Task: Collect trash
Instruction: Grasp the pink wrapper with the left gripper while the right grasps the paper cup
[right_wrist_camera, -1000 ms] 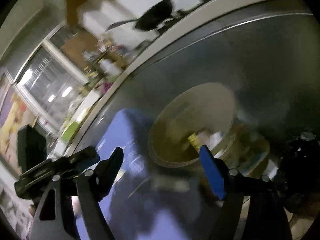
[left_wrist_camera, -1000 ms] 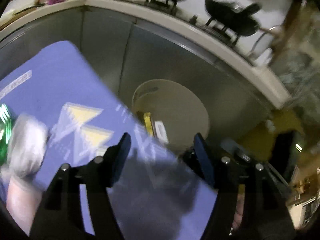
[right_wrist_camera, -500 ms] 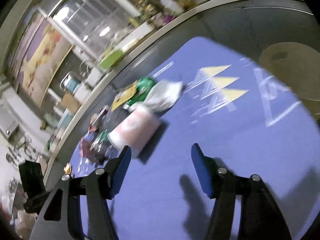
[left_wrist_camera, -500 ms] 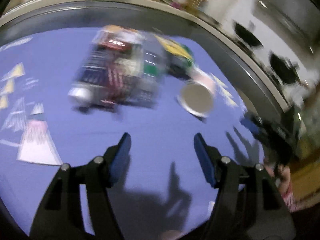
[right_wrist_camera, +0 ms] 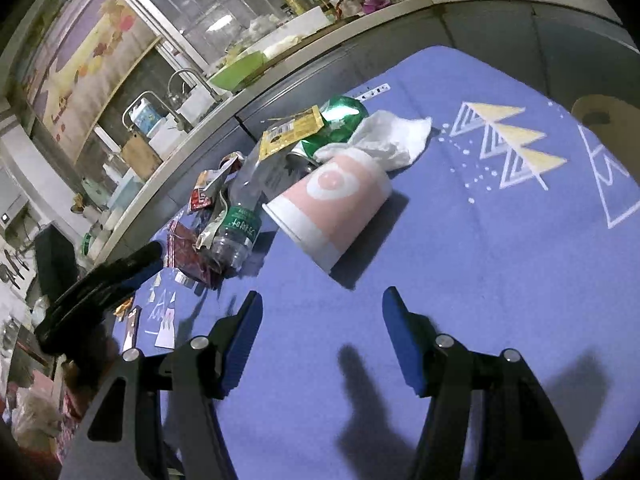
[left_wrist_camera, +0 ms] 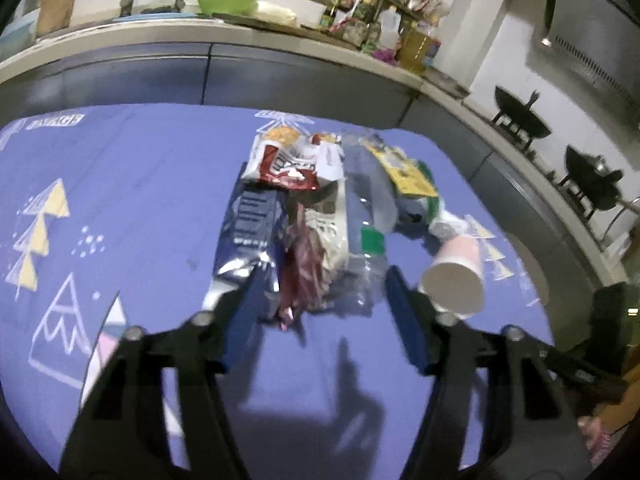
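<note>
Left claw: your left claw (left_wrist_camera: 320, 300) has just been closing, jaws still apart, wrappers (left_wrist_camera: 296, 216) between the tips, nothing gripped.
Right claw: your right claw (right_wrist_camera: 320, 320) is partly open and empty.
Trash: piled on the blue table (right_wrist_camera: 460, 280).
In the way: paper cup (right_wrist_camera: 332, 204) lies before the bottle (right_wrist_camera: 240, 216), tissue (right_wrist_camera: 392, 136) behind.

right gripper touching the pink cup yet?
Apart. The right wrist view shows bare purple mat between the open right gripper and the pink cup lying on its side.

Cup (left_wrist_camera: 454, 276) right of wrappers (left_wrist_camera: 280, 216) (touching bottle (left_wrist_camera: 368, 216))
</note>
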Available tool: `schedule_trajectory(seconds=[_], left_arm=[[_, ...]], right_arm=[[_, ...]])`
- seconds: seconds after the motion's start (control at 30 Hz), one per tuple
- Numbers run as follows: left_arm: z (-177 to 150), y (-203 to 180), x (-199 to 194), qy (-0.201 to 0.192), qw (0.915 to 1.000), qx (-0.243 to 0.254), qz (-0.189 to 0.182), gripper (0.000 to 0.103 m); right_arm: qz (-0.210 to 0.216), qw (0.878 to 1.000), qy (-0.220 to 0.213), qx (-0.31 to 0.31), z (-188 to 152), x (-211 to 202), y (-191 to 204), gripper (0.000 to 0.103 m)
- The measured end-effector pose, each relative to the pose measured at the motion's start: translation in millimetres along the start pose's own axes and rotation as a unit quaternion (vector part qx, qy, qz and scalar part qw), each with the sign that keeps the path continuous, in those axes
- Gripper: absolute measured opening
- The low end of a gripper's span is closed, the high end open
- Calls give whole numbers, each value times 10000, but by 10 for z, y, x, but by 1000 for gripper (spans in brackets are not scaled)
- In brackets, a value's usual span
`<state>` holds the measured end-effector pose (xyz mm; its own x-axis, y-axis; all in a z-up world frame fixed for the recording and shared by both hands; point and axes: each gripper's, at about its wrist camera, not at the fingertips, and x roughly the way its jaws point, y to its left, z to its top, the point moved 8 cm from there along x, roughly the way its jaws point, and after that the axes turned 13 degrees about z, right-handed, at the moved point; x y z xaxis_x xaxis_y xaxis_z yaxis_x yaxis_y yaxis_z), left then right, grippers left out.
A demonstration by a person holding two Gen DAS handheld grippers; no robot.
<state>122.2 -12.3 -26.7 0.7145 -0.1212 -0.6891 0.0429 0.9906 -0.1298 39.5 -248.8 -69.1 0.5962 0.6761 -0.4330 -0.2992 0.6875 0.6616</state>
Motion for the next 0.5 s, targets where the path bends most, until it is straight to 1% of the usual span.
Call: schedule_trajectory(seconds=[0.03, 0.07, 0.1, 0.17, 0.27, 0.4, 0.5], left_arm=[[13, -2, 91, 92, 9999, 14, 40, 29], [16, 7, 162, 183, 9998, -38, 2, 20], [10, 30, 202, 246, 9996, -121, -53, 7], [5, 75, 181, 263, 9991, -281, -154, 6], [-43, 116, -24, 129, 9986, -371, -348, 6], [-191, 157, -492, -55, 9941, -576, -919, 5], [-288, 126, -707, -136, 9924, -569, -1082, 5]], right_arm=[[-7, 10000, -9, -12, 35, 10, 10, 59], [10, 10000, -30, -4, 77, 21, 18, 59], [39, 10000, -52, 20, 124, 42, 16, 59], [-23, 10000, -81, 28, 210, 120, 3, 60], [-254, 9996, 7, -139, 253, 284, -12, 62], [-555, 9975, 133, -411, 216, 476, -47, 64], [-679, 9968, 123, -403, 222, 558, -134, 64]])
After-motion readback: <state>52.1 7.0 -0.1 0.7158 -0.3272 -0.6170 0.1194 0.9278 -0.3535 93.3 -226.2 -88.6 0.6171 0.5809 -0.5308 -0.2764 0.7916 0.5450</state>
